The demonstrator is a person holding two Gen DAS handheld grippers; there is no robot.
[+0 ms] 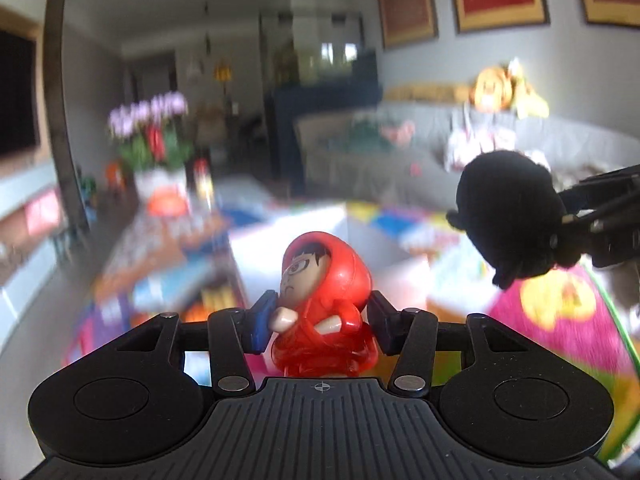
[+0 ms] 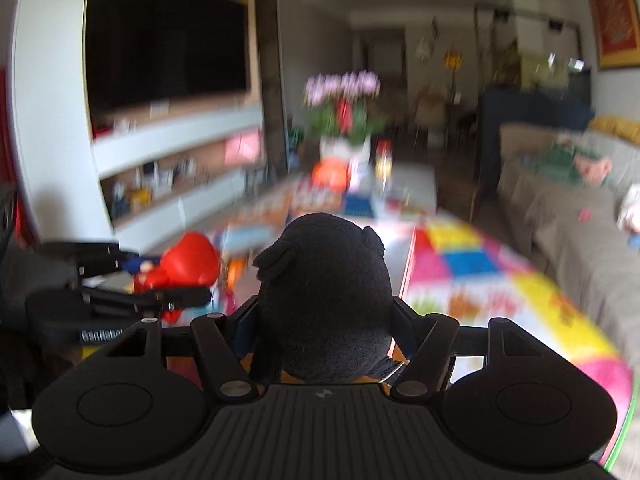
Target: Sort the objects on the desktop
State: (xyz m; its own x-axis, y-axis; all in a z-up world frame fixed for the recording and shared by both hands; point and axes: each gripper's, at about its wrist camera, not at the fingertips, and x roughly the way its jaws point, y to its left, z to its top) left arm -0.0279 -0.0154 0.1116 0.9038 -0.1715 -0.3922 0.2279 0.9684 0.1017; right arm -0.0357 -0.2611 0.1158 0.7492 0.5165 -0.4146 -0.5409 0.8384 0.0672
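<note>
Red figurine (image 1: 324,300) pinched by left gripper (image 1: 320,322); right gripper (image 2: 320,332) clamps black plush (image 2: 324,300), face hidden.

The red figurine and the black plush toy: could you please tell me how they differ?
The red figurine is glossy hard plastic with a painted face and a translucent base; the black plush toy is matte, fuzzy fabric and shows no face here. The figurine sits in the left gripper, the plush, the bulkier one, in the right gripper. Both are clamped between fingers, lifted above the colourful table.
</note>
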